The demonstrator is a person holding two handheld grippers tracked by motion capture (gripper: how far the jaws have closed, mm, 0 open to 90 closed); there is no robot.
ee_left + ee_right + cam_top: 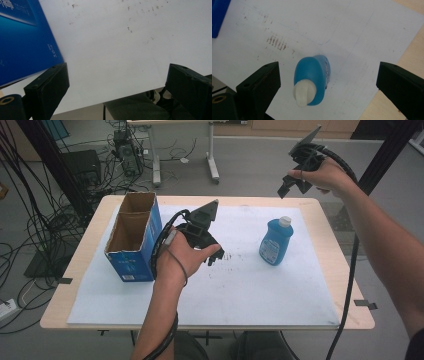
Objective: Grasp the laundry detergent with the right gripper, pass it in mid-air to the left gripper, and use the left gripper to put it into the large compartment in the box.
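A blue bottle (276, 242) with a white cap stands upright on the white sheet (240, 285), right of centre. My right gripper (291, 184) is held high above the table's far right edge, open and empty. From its own view, the right gripper (328, 83) looks down on the bottle (312, 75), which sits well below the spread jaws. An open-topped blue cardboard box (131, 237) stands at the left. My left gripper (216, 256) hovers just right of it, open with nothing between its jaws. In the left gripper view, the box (22, 42) lies beside the left jaw of that gripper (117, 85).
The wooden table (350, 270) shows bare strips around the sheet. A cable (350, 285) hangs from the right gripper past the table's right edge. Behind the table are another desk (182, 150), a computer case and several loose cables on the floor.
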